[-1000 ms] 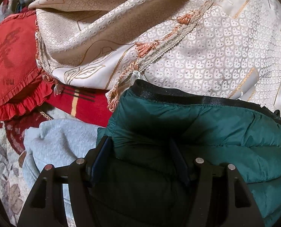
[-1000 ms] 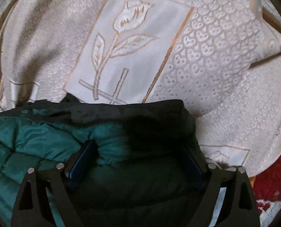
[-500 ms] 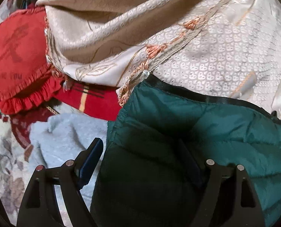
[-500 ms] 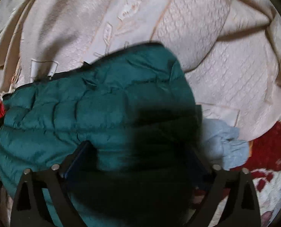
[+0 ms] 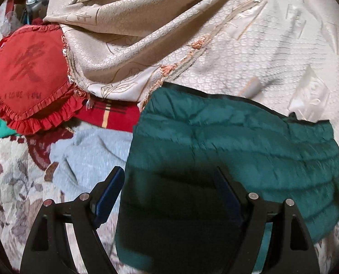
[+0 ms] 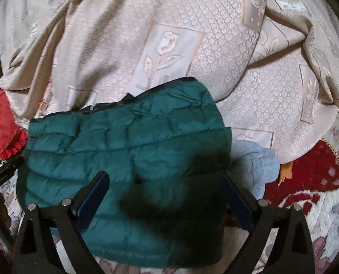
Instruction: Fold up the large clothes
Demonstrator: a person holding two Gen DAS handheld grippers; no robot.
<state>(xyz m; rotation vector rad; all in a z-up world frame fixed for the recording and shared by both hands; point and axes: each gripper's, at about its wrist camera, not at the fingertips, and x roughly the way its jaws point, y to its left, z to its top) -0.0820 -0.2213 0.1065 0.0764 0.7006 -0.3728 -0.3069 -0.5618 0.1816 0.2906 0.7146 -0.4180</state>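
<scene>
Lying folded on a floral quilt (image 5: 14, 182): green jacket (image 5: 249, 150), atop a grey garment (image 5: 89, 150), against a cream cover (image 6: 226, 52). Left gripper (image 5: 169, 194) open over its left edge, not touching. Right gripper (image 6: 167, 196) open over its right part, pads clear of the cloth.

Cream floral throw (image 6: 226, 73) draped behind; floral quilt (image 5: 14, 182) below (warm, dim light).

My left gripper (image 5: 167, 186) has black angular plastic arms with triangular cut-outs, round silver screw heads along the top, and flat dark blue pads (image 5: 107, 194) inside each finger. My right gripper (image 6: 167, 190) is built the same: black frame, silver screws, blue pads (image 6: 94, 196).
</scene>
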